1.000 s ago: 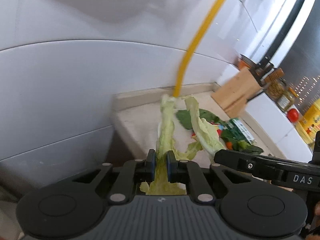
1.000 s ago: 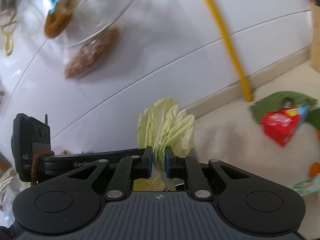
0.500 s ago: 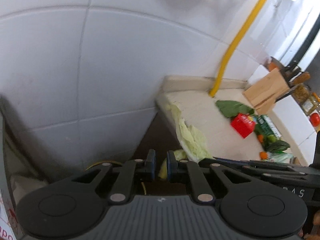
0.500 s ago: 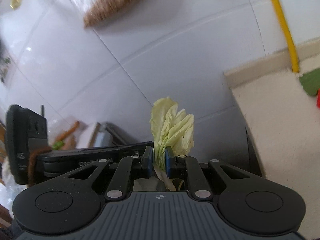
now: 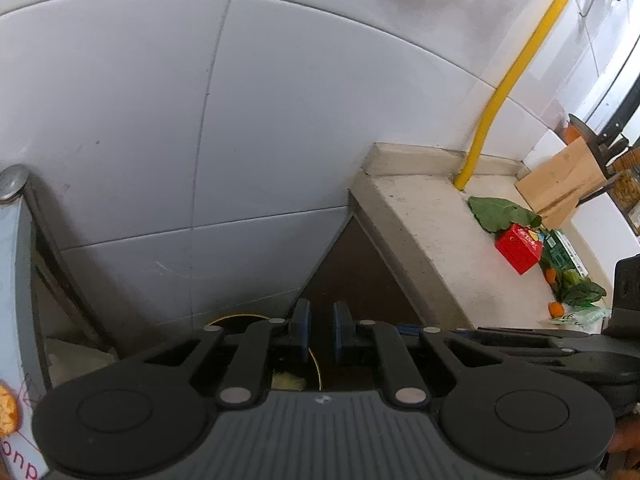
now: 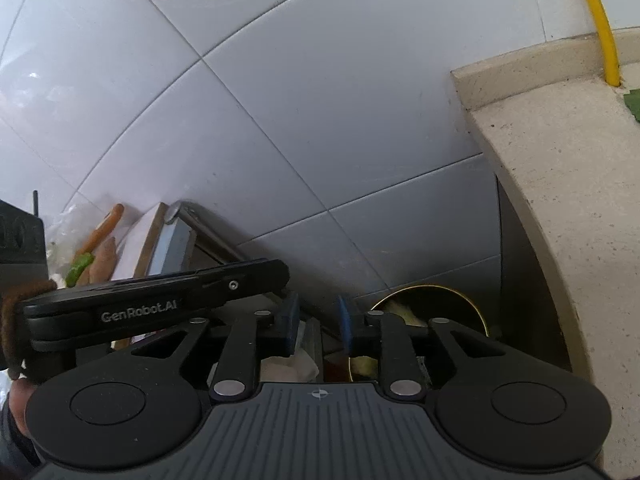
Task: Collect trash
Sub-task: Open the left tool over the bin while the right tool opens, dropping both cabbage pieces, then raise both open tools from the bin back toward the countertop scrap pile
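Note:
My left gripper (image 5: 320,328) hangs beside the counter (image 5: 420,232), over a gold-rimmed bin (image 5: 240,316). Its pads stand a narrow slit apart and no leaf shows between them. A pale leaf scrap (image 5: 288,382) lies below, inside the bin. My right gripper (image 6: 318,320) is beside it; its jaws are opening and hold nothing. Pale cabbage leaves (image 6: 404,312) lie within the bin's rim (image 6: 472,304). On the counter lie a red carton (image 5: 518,246), a dark green leaf (image 5: 500,210), a green packet (image 5: 564,252) and orange bits (image 5: 556,310).
A white tiled wall (image 5: 240,120) closes the far side. A yellow pipe (image 5: 516,68) runs down to the counter, by a wooden knife block (image 5: 560,184). To the left, a metal-edged unit (image 6: 176,240) and a bag with a carrot (image 6: 100,232).
Both grippers swung left and down, from over the counter to the gap above the bin. The right jaws spread and its cabbage leaf is gone. The lettuce no longer shows between the left pads.

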